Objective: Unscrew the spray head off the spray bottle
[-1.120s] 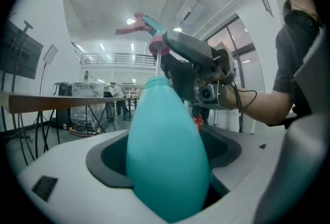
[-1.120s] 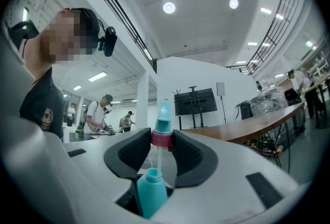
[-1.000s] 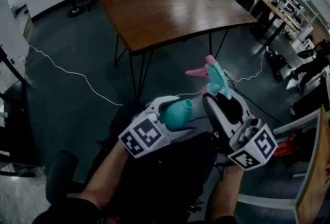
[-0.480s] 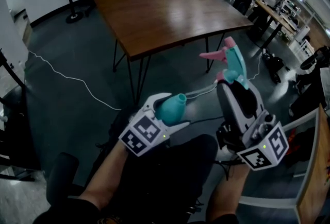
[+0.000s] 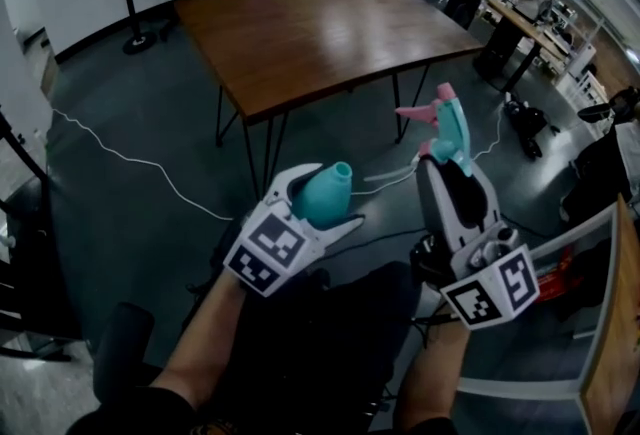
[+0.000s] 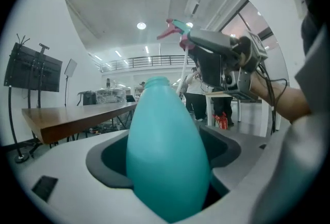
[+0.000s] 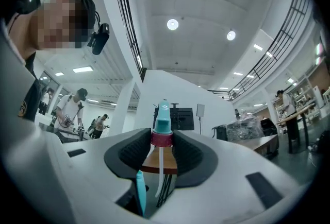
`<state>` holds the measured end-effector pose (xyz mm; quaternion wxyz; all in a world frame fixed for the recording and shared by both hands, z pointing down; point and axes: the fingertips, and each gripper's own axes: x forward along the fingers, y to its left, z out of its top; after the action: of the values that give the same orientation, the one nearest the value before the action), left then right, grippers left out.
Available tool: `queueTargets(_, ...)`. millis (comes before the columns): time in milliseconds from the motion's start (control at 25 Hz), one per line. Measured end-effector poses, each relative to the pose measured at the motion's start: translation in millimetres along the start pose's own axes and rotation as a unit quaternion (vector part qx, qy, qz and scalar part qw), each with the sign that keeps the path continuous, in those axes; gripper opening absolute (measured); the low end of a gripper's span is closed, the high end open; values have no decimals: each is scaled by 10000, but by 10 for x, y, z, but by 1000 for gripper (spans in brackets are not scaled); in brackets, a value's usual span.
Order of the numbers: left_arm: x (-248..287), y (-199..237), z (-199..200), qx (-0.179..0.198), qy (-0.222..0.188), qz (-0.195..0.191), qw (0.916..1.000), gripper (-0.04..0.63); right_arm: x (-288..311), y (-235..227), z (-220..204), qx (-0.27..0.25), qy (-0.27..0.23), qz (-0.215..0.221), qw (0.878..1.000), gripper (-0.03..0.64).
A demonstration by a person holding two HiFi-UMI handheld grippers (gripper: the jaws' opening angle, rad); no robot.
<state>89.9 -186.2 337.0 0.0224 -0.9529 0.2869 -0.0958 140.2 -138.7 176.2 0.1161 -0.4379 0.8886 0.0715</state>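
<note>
Two parts are held apart at lower centre: the teal spray bottle is clamped in the left gripper, while the spray head, its pink collar pinched by the right gripper, is held higher at right, below the wooden table.

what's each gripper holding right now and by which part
The left gripper holds the teal bottle by its wide body. The right gripper holds the spray head by its pink collar, with the dip tube free.
</note>
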Motion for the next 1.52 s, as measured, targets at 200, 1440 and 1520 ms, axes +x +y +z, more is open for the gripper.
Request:
queueTargets(200,-8,-11,98,-18,-130,-33,9999,413,-56,-87,-269,226,57,-242,9994,138)
queueTargets(1440,59,-103,21,-105,-82,-55,9999,413,-235,-275,-1130,356,688,-1175,9900,138)
queueTargets(1520,50,-92,16,-116,-83,-55,9999,413,-220,-268,-1136,343,716,-1176,9899,138)
